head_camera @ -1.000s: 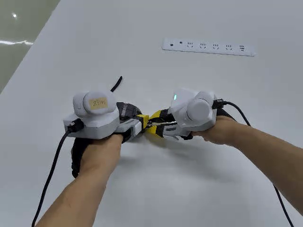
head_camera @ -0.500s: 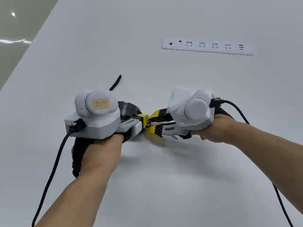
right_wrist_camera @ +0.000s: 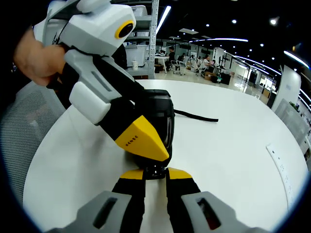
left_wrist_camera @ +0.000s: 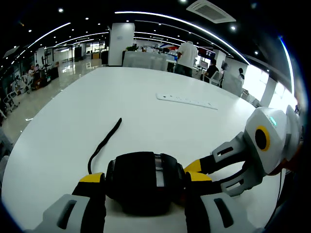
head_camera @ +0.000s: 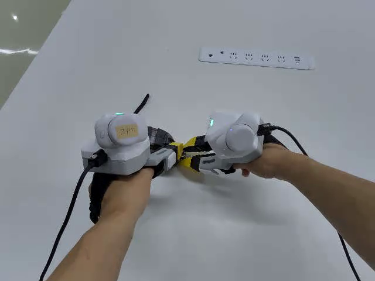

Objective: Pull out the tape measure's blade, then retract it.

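**Grippers draw closer at the case; blade not yet out**

Since a second ago the two grippers have crept a little nearer each other and the right one has rolled slightly in the head view. No length of blade has appeared between them.

The tape measure (right_wrist_camera: 159, 114), a black case, sits low on the counter (head_camera: 234, 234) near its middle, just in front of the person. The left gripper (left_wrist_camera: 145, 177) has it clamped. Its jaws are spread as wide as the case, one yellow-tipped pad pressed to each side, and nothing else is in them.

The right gripper (right_wrist_camera: 155, 174) meets the case from the right. Its jaws are drawn almost together with only a thin slit between them, pinching a small dark piece at the mouth of the case, which I take to be the blade tip (right_wrist_camera: 154, 170). It is too small to be sure.

With the body held on one side and the tip apparently caught on the other, the pull-out looks ready to begin. It calls for the right gripper to travel right while the left holds firm. A weak pinch could slip off the tip.

A black wrist strap (left_wrist_camera: 104, 143) trails from the case toward the far left. Well beyond, at the far right, lies a white power strip (head_camera: 256, 58).
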Available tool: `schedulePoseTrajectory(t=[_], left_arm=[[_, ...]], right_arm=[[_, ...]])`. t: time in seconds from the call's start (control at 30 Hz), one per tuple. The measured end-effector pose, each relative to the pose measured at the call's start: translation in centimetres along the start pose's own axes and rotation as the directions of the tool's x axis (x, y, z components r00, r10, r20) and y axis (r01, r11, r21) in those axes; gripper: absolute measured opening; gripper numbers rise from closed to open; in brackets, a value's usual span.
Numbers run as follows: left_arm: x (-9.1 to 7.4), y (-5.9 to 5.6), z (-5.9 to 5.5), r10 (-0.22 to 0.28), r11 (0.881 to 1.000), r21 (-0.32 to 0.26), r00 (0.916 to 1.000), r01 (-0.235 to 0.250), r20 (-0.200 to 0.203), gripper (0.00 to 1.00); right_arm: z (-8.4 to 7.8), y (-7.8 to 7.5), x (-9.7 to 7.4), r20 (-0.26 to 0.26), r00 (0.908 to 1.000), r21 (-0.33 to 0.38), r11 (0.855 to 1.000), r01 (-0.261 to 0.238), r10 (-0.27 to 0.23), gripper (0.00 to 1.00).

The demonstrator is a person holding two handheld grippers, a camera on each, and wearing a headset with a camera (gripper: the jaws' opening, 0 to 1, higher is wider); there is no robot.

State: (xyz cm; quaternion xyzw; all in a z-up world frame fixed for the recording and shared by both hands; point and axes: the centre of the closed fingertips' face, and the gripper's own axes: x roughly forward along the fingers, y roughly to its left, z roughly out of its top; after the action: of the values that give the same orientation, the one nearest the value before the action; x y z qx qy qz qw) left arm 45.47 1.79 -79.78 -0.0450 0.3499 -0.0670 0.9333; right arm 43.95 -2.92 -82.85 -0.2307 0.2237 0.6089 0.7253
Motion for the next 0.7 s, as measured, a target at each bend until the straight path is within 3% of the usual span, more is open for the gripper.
schedulePoseTrajectory(t=[0.7], left_arm=[[0.06,0.14,-0.15,0.011,1.0,-0.024,0.9993,-0.012,-0.035,0.65]], right_arm=[[-0.36,-0.49,-0.52,-0.021,0.9994,0.018,0.999,0.029,-0.029,0.21]])
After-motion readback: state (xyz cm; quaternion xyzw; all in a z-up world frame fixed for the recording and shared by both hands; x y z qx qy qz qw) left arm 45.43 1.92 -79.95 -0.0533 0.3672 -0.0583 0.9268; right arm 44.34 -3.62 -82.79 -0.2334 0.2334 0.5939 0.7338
